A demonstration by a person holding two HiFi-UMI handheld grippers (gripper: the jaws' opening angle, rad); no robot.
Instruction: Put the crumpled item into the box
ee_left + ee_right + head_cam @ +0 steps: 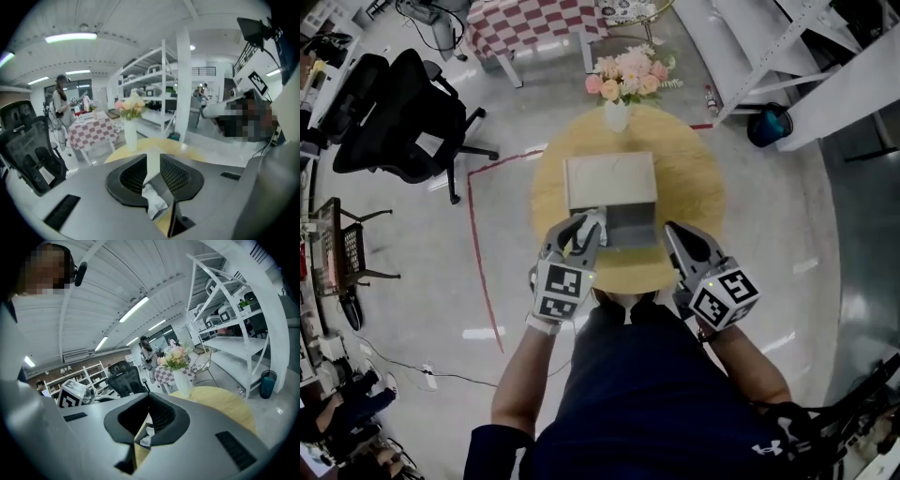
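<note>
The box [609,183] stood open at the middle of the round yellow table [694,187], with a vase of flowers [617,114] at the table's 12 o'clock edge. The crumpled item [153,200] lay inside the box, in its 7 o'clock corner. The left gripper [152,161] hung above that corner at the table's 7 o'clock, its jaws parted and holding nothing (the item showed below through the gap, untouched). The right gripper [149,397] hovered at 5 o'clock, its jaws together at the tips and empty.
</note>
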